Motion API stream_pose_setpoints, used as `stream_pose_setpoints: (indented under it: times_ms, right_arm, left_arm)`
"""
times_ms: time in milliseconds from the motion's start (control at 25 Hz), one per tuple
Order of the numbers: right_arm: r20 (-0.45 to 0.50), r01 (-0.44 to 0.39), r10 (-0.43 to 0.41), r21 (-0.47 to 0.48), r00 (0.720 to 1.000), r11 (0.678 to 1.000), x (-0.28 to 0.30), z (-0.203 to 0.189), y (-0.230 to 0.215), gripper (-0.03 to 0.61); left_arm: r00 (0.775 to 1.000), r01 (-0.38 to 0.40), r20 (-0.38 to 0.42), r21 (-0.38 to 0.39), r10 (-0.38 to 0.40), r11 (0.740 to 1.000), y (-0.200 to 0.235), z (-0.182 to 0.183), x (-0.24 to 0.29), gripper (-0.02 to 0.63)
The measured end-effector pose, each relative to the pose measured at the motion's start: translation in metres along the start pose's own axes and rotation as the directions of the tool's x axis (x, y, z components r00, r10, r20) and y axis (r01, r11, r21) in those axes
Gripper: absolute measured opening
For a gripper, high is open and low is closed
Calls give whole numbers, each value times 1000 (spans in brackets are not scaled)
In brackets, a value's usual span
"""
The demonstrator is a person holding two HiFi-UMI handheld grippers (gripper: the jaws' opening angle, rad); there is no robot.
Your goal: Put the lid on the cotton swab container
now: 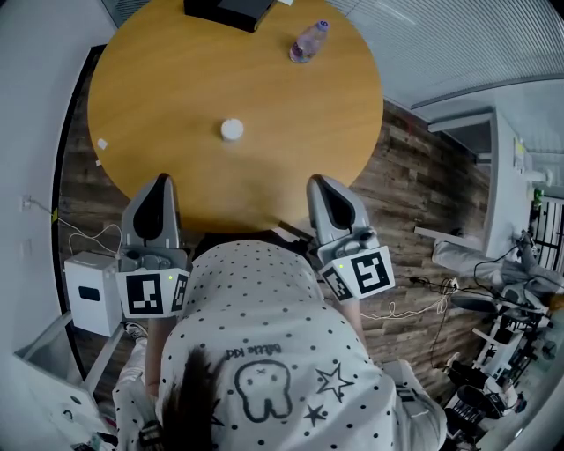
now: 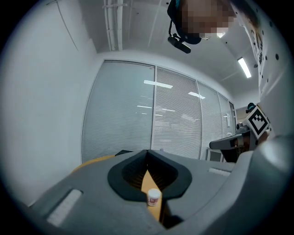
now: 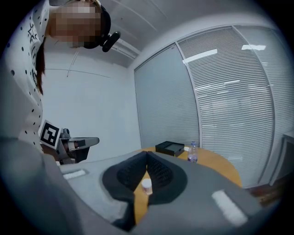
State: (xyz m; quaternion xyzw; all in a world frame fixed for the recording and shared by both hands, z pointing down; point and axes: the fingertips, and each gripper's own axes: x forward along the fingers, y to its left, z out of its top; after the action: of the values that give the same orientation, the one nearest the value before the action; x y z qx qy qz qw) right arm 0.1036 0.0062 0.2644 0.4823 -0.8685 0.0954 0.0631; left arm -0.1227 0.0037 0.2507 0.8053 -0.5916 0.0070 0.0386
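A small white cotton swab container point(image 1: 232, 130) stands upright near the middle of the round wooden table point(image 1: 159, 79). It also shows in the left gripper view, where the container point(image 2: 153, 197) has red print on its side, and in the right gripper view as a small white container point(image 3: 146, 186). Its top looks white and closed; no separate lid is in view. My left gripper point(image 1: 161, 179) and right gripper point(image 1: 315, 181) hover at the table's near edge, well short of the container. In both gripper views the left gripper point(image 2: 147, 153) and the right gripper point(image 3: 147, 153) are shut with nothing between the jaws.
A clear plastic bottle point(image 1: 308, 42) lies at the far right of the table, and a black box point(image 1: 225, 11) sits at the far edge. A small white scrap point(image 1: 102, 144) rests near the left rim. A white box point(image 1: 88, 291) and cables are on the floor to the left.
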Motion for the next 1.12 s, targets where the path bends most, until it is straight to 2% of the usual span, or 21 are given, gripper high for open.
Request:
stream_pose_setpoints:
  times_ms: [1120]
  right_arm:
    - [-41, -29, 29, -17, 999, 999, 10, -9, 8, 4]
  left_arm:
    - [1000, 13, -17, 8, -13, 1000, -2, -6, 4, 11]
